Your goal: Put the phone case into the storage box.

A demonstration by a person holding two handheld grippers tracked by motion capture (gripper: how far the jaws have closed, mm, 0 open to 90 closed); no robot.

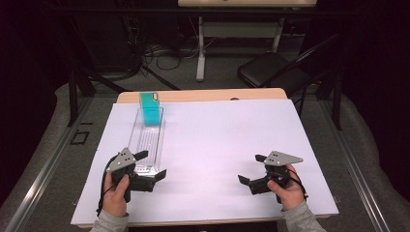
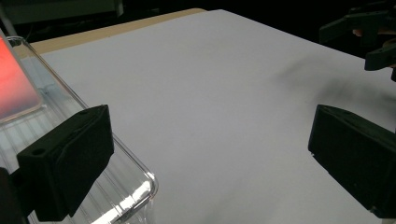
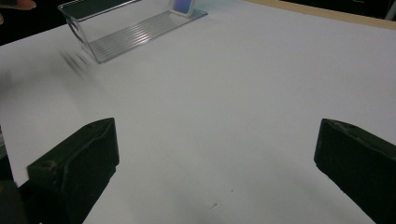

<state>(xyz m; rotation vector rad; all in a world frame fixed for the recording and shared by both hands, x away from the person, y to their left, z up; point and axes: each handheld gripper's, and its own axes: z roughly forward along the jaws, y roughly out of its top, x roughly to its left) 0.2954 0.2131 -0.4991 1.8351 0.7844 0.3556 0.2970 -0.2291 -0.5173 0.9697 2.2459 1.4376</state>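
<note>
A long clear plastic tray (image 1: 149, 137) lies on the white sheet (image 1: 222, 135) at the left. A teal flat case (image 1: 150, 110) stands upright in its far end. My left gripper (image 1: 152, 164) is open at the tray's near end, and nothing is held. In the left gripper view the tray's near corner (image 2: 133, 184) reaches just past the left jaw, and the left gripper (image 2: 210, 163) is wide open over bare sheet. My right gripper (image 1: 251, 168) is open over the sheet at the right, holding nothing. Seen from the right gripper (image 3: 215, 172), the tray (image 3: 126, 28) lies far off.
The sheet covers a wooden table whose far edge (image 1: 212, 94) shows. Beyond it stand a black folding chair (image 1: 273, 70), a desk frame (image 1: 200, 53) and cables on the floor. In the left gripper view the right gripper (image 2: 369, 37) is at the top right.
</note>
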